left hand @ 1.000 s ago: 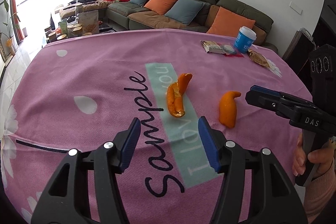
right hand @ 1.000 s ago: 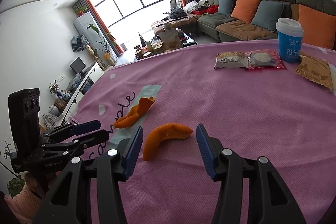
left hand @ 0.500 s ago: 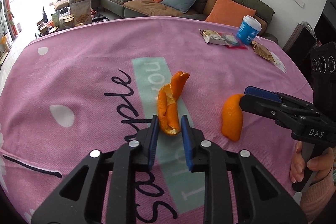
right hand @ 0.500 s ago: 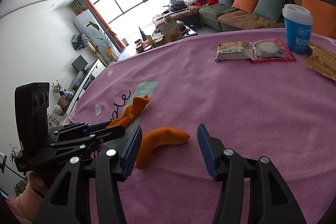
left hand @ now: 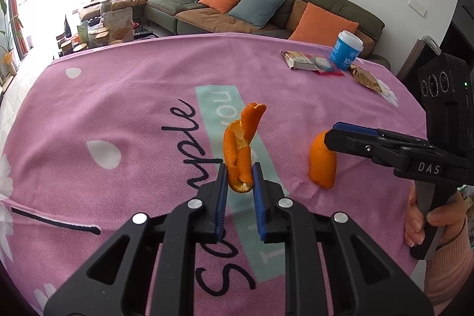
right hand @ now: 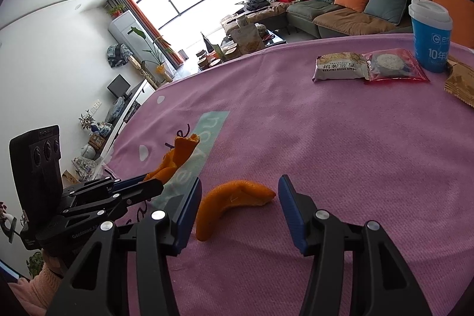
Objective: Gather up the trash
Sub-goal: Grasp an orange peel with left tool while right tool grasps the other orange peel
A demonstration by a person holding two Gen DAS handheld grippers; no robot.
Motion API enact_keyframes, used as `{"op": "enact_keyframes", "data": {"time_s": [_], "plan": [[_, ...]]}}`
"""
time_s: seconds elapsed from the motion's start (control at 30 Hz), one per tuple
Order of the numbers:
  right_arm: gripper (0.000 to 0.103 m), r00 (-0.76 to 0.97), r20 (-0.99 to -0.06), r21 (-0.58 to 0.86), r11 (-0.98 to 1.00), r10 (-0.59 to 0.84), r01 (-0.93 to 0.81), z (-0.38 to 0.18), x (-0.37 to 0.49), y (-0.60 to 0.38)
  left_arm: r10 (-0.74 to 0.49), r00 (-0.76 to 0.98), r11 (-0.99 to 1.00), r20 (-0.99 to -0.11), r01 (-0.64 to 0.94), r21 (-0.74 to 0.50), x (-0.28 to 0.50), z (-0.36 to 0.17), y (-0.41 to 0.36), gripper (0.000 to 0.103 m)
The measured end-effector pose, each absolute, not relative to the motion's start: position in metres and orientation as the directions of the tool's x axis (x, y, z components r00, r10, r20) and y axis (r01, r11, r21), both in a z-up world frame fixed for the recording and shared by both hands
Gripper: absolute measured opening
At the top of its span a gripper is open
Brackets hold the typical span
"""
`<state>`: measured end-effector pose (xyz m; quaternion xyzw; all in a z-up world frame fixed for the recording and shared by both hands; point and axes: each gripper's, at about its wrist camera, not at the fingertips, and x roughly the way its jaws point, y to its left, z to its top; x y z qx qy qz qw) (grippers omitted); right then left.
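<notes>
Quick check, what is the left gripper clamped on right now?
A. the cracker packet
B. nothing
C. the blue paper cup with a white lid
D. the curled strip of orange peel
D: the left gripper's blue pads press both sides of the curled strip of orange peel.

Orange peels [left hand: 240,150], pink lettered cloth [left hand: 124,96]

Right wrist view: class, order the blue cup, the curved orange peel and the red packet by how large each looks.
1. Curved orange peel, though it lies nearest the camera, which inflates it.
2 and 3. Blue cup and red packet look about alike, so no ranking between them; both sit far back, and the cup is partly cut off.
</notes>
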<state>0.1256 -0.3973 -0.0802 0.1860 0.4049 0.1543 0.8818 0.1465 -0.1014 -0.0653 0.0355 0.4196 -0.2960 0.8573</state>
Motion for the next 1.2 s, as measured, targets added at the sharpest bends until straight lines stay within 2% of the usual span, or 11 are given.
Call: {"op": "enact_keyframes", "data": {"time_s": [0.27, 0.47, 0.57, 0.67, 0.93, 1.03, 1.2], "plan": [[0.029, 0.618, -0.660, 0.442, 0.886, 0.427, -0.140, -0.080, 0.124, -0.393, -0.485, 0.495, 0.831, -0.721, 0.518, -0.203, 0.134, -0.058, -0.076, 0.017], [0.019, 0.614, -0.648, 0.457, 0.875, 0.451, -0.161, -0.079, 0.121, -0.390, -0.476, 0.519, 0.840, -0.711, 0.508, -0.191, 0.120, -0.052, -0.061, 0.017], [0.021, 0.614, -0.649, 0.460, 0.875, 0.450, -0.155, -0.078, 0.121, -0.388, -0.472, 0.529, 0.844, -0.705, 0.502, -0.188, 0.114, -0.050, -0.052, 0.017], [0.037, 0.607, -0.654, 0.468, 0.872, 0.451, -0.143, -0.079, 0.119, -0.384, -0.466, 0.543, 0.848, -0.699, 0.499, -0.178, 0.108, -0.047, -0.047, 0.017], [0.038, 0.637, -0.672, 0.413, 0.905, 0.378, -0.101, -0.076, 0.106, -0.372, -0.457, 0.559, 0.854, -0.692, 0.493, -0.165, 0.097, -0.044, -0.039, 0.017], [0.046, 0.656, -0.675, 0.389, 0.918, 0.338, -0.074, -0.074, 0.100, -0.369, -0.453, 0.561, 0.857, -0.693, 0.489, -0.165, 0.095, -0.045, -0.035, 0.017], [0.045, 0.650, -0.678, 0.374, 0.922, 0.343, -0.096, -0.074, 0.095, -0.356, -0.450, 0.565, 0.859, -0.691, 0.484, -0.163, 0.091, -0.045, -0.033, 0.017]]}}
